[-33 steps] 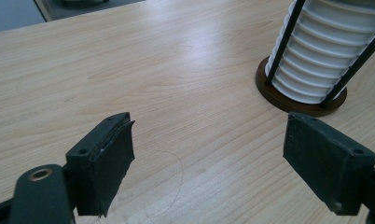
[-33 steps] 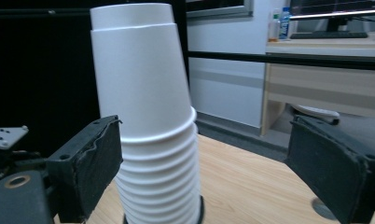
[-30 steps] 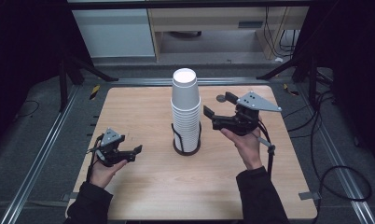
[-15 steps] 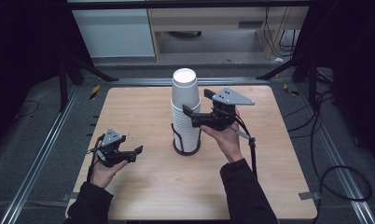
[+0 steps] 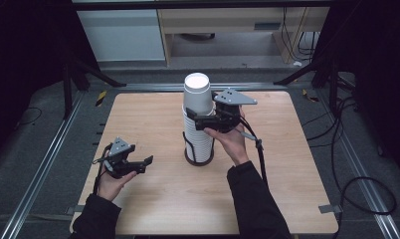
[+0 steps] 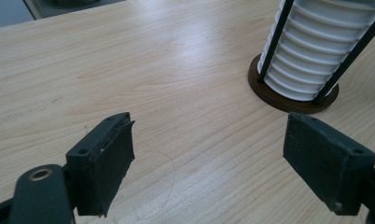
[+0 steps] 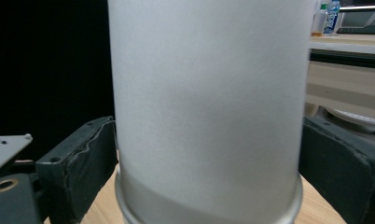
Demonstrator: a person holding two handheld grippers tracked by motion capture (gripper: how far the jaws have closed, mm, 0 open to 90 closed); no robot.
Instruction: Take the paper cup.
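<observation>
A tall stack of white paper cups [image 5: 198, 144] stands in a black wire holder with a round brown base [image 6: 274, 95] at the middle of the wooden table [image 5: 138, 114]. My right gripper [image 5: 198, 117] is level at the stack's upper part, with its jaws on either side of the top cup [image 7: 209, 93]. Its pads [image 7: 85, 163] sit right beside the cup wall, which shows no dent. My left gripper [image 5: 144, 166] hovers low over the table's front left, open, with bare wood between its pads [image 6: 106, 163]. The stack [image 6: 316, 51] is ahead and to its right.
Metal rails and black stand legs run along the table's sides on the grey floor. Cables [image 5: 357, 184] lie on the floor at the right. A white cabinet [image 5: 123, 35] and a low shelf stand beyond the far edge.
My right gripper has moved left from beside the stack until its jaws straddle the top cup. The left gripper has stayed in place.
</observation>
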